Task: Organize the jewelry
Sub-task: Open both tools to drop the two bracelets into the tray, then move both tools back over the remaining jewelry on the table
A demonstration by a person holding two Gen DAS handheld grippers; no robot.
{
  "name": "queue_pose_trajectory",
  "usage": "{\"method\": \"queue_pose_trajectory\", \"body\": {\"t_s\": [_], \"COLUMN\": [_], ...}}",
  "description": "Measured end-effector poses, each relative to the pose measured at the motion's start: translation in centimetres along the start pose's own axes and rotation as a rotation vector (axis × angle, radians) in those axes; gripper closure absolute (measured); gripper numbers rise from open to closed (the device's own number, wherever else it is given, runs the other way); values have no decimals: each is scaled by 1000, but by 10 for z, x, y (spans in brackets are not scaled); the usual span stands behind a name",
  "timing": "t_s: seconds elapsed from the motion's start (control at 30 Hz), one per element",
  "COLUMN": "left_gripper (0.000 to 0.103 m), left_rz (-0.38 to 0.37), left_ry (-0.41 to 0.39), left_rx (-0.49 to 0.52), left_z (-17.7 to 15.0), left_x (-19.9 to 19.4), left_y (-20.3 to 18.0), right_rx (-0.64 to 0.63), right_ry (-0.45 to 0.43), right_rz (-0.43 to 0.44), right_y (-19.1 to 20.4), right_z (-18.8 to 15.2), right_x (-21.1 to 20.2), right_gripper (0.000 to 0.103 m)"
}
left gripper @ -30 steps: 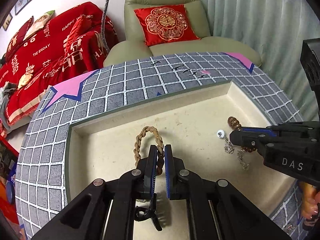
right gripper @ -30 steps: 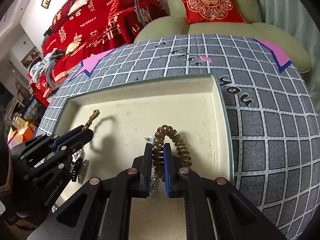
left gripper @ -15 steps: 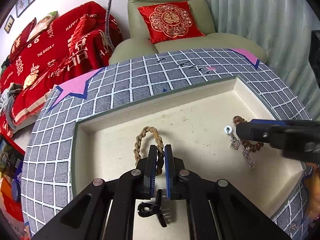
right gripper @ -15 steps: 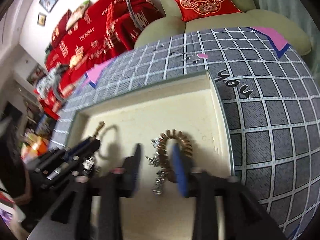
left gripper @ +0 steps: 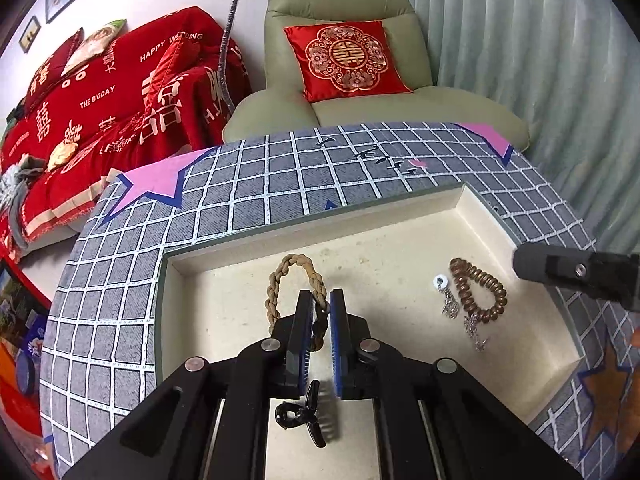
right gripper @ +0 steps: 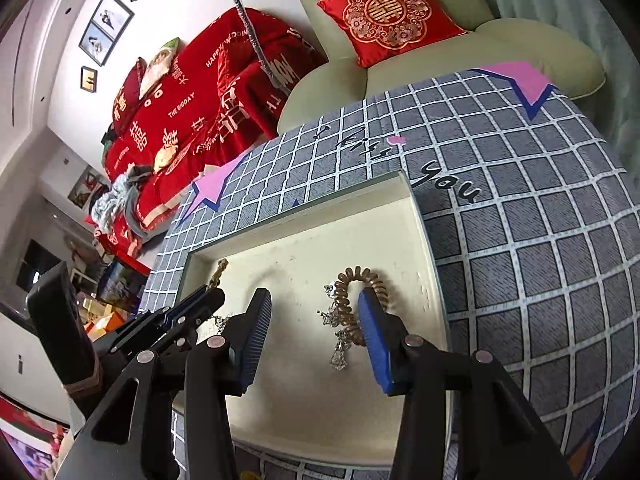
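Observation:
A cream tray (left gripper: 320,216) sits on the grid-patterned tablecloth. My left gripper (left gripper: 321,300) grips the near side of a braided rope bracelet (left gripper: 294,264), and its jaws are starting to open with the braid still between the pads. A black hair clip (left gripper: 306,412) lies under that gripper. My right gripper (right gripper: 314,304) hangs open over a brown coil bracelet (right gripper: 352,292) and a silver chain (right gripper: 340,352), touching neither. In the left wrist view the coil bracelet (left gripper: 480,292), the chain (left gripper: 450,306) and a white bead (left gripper: 440,281) lie in the tray's right half.
The grey checked tablecloth (right gripper: 520,260) surrounds the tray (right gripper: 424,240). Behind the table stand a green armchair (left gripper: 360,20) with a red cushion (left gripper: 346,58) and a sofa under a red cover (left gripper: 100,112). A curtain (left gripper: 540,60) hangs at the right.
My right gripper has opened, let go of the coil bracelet and risen, pulling back to the right. The left gripper stays on the braid.

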State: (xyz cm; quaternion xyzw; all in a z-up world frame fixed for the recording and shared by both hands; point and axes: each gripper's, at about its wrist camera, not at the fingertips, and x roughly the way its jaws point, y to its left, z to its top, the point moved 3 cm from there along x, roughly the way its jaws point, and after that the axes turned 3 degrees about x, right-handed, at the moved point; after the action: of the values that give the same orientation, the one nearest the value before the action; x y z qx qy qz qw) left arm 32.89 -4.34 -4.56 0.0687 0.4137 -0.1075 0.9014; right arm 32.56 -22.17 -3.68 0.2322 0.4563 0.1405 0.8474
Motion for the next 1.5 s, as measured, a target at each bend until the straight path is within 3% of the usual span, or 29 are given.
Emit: {"method": "queue_pose_trajectory", "body": {"t_s": [0.03, 0.1, 0.33, 0.47, 0.9, 1.2, 1.5], "left_gripper": [0, 0, 0, 0, 0, 0, 0], "left_rz": [4, 40, 49, 63, 34, -42, -67], "left_ry": [0, -50, -41, -62, -94, -40, 0], "left_rx": [-10, -39, -35, -19, -3, 19, 50], "left_z": [0, 0, -6, -13, -79, -138, -182], "left_x": [0, -7, -8, -26, -104, -132, -141], "left_y": [1, 5, 6, 6, 5, -9, -31], "right_rx": [1, 7, 28, 36, -36, -70, -85], "right_ry": [0, 4, 11, 8, 15, 32, 77], "right_rz": [-2, -7, -14, -9, -18, -76, -136], "right_y": [-1, -3, -9, -10, 0, -8, -26], "right_z": [-1, -3, -8, -14, -61, -107, -148], "right_x": [-2, -5, -11, -17, -64, -87, -85], "right_gripper": [54, 54, 49, 19, 17, 17, 17]}}
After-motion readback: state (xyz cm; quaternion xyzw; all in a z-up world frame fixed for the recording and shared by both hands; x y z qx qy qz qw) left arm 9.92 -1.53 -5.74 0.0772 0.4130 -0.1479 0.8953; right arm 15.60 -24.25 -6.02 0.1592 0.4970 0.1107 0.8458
